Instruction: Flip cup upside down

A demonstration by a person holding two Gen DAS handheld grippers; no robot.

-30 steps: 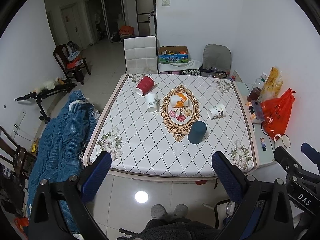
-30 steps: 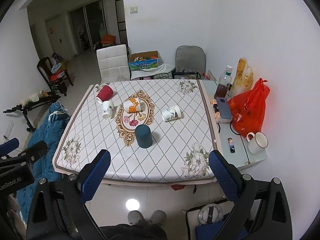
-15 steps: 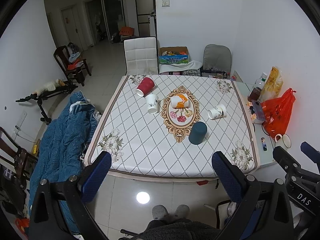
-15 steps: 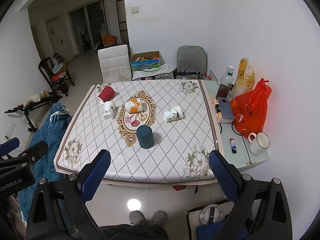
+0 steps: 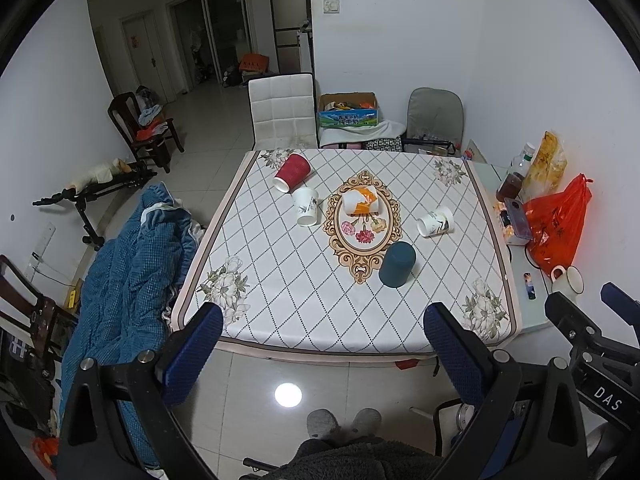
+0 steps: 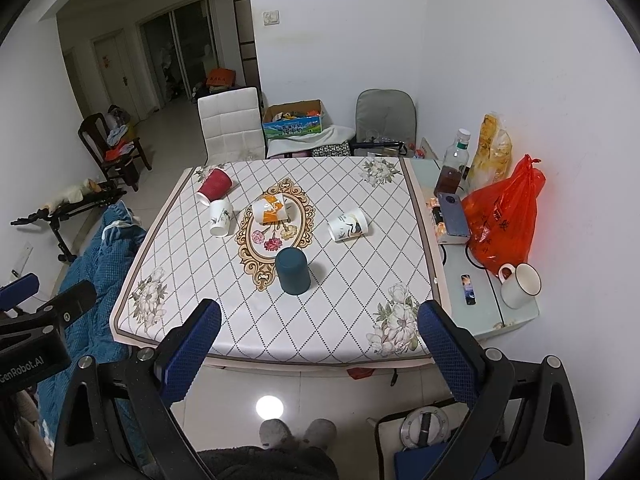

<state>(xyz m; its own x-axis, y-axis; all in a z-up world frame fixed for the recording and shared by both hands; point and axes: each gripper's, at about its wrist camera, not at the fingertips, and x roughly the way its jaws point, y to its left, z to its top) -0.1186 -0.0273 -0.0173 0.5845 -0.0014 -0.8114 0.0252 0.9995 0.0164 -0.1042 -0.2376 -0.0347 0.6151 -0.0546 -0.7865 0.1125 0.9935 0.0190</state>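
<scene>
Blue-padded and spread wide, the left claw hangs empty at the bottom of the left wrist view, well short of the patterned-cloth surface. At frame centre a dark teal plastic cup stands mouth down, seemingly already flipped. Four paper cups lie on their sides above it: a red ribbed one, a white floral one, a white-and-orange one and a white bird-print one. None shows any contents.

From the right wrist view, the right claw is likewise released and holding nothing, low in frame. The teal cup sits just above it; the bird-print cup lies right of centre. I judge this the approach step: next, reach in, close on a sideways cup's wall and set it rim down. A white enamel mug stands upright at the right edge, its inside hidden.
</scene>
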